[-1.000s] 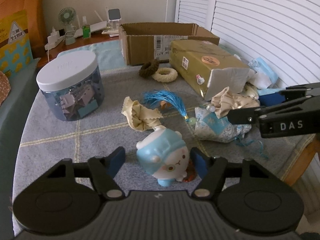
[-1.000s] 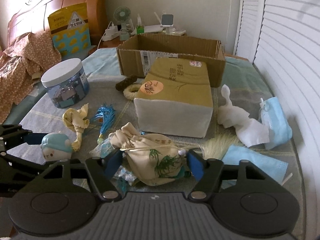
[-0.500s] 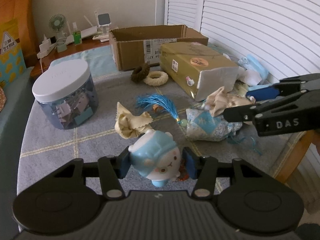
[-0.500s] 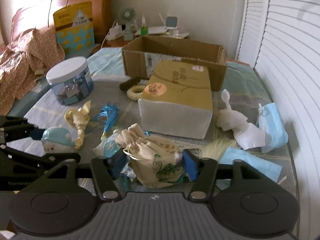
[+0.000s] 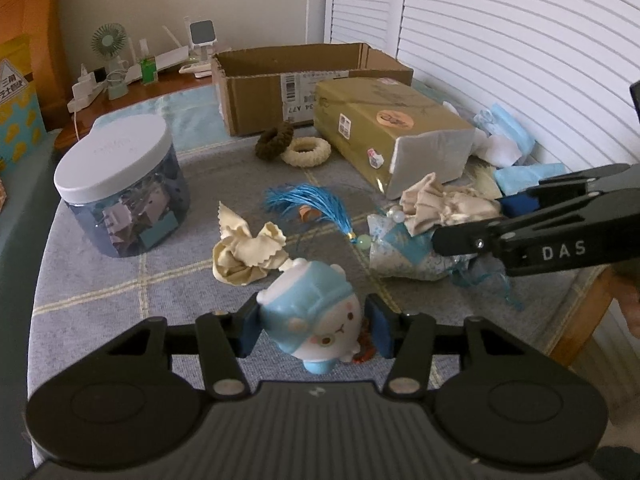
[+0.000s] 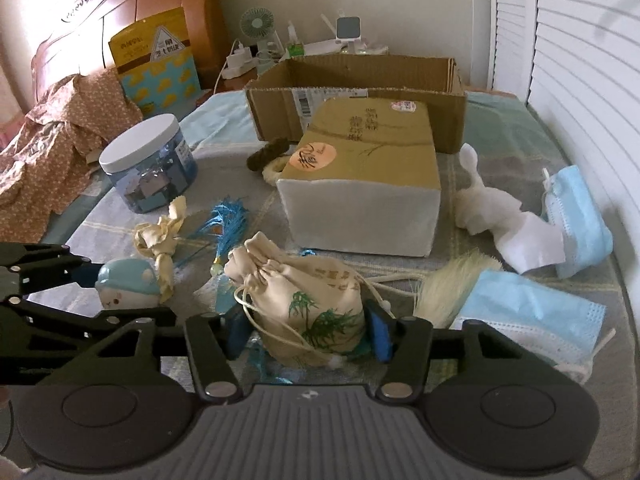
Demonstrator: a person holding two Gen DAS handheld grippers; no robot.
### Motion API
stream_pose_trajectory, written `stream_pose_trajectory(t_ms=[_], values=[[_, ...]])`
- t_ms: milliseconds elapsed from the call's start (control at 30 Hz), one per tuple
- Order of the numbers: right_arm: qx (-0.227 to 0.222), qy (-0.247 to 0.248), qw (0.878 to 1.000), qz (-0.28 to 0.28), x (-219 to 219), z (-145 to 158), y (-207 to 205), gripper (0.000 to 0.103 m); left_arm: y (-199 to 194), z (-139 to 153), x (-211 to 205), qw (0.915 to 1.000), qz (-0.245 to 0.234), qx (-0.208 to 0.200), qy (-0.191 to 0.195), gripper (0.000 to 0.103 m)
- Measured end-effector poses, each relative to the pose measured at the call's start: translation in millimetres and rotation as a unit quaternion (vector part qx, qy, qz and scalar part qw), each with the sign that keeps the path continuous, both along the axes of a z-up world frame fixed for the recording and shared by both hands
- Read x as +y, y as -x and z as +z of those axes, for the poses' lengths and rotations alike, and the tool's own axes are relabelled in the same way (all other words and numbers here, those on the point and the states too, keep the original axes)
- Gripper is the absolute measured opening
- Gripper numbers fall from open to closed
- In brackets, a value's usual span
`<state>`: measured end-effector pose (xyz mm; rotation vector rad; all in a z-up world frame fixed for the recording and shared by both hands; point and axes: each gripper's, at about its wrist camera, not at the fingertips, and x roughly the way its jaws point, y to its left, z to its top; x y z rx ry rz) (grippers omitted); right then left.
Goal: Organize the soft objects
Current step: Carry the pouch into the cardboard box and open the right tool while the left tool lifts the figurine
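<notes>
While both grippers point down at cluttered tabletop (image 5: 100,292), left gripper (image 5: 312,330) clamps blue-capped squishy toy (image 5: 316,316) between blue pads, toy tilted, at near edge. Right gripper (image 6: 306,330), jaws just closing, presses both pads against cream drawstring pouch (image 6: 304,300) with green bamboo print, near middle front. Crumpled cream cloth (image 5: 244,252) just beyond toy. Blue tassel (image 5: 312,204) between cloth and tissue pack (image 5: 384,136). Cardboard box (image 5: 296,84) at back. Lidded jar (image 5: 120,184) at left. Face masks (image 6: 536,312) at right.
</notes>
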<state>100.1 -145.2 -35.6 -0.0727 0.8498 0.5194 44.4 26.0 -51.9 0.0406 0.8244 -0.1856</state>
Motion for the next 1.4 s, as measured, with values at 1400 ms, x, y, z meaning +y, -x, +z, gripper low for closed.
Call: stream_pose_trajectory(t_ms=[1400], values=[[-0.191,0.063,0.979,-0.029,9.0,143.9,-66.3,0.055,5.2,34.7,18.2,0.9990,0.000,-0.043,0.007,0.053]])
